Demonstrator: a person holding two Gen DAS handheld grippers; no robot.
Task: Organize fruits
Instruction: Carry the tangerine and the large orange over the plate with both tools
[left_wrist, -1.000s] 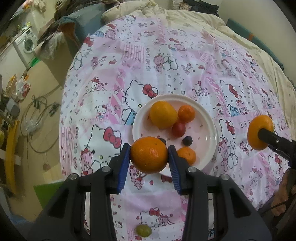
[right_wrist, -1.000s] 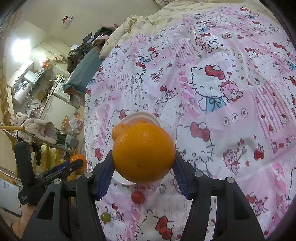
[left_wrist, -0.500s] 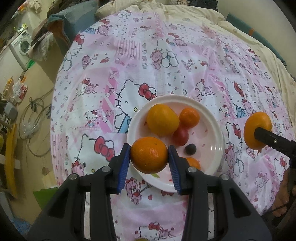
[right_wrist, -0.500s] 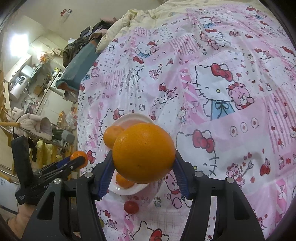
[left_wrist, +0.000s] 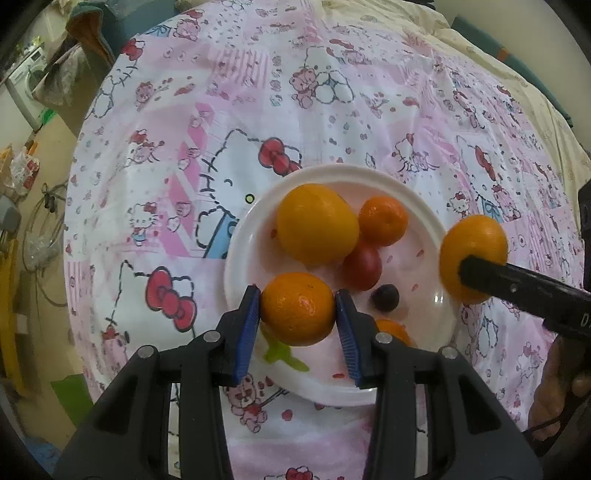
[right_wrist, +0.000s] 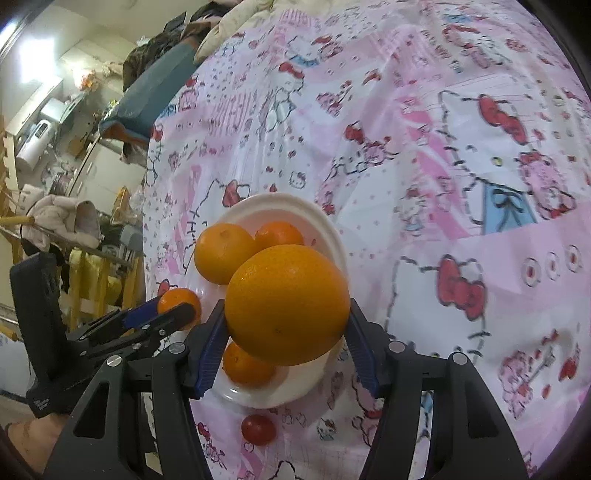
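I'm gripping a mandarin (left_wrist: 297, 308) in my left tongs (left_wrist: 298, 325) over the near-left part of the white plate (left_wrist: 436, 236); my right tongs (right_wrist: 286, 341) are clamping a big orange (right_wrist: 287, 304). No readable writing on the cartoon-cat bedsheet (left_wrist: 184, 155).

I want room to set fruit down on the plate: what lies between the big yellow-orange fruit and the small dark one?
In the left wrist view, a red tomato-like fruit lies between the big yellow-orange fruit and the small dark fruit on the white plate.

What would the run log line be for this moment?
left hand-held gripper: shut on mandarin over white plate | right hand-held gripper: shut on large orange | cherry tomato: on bedsheet
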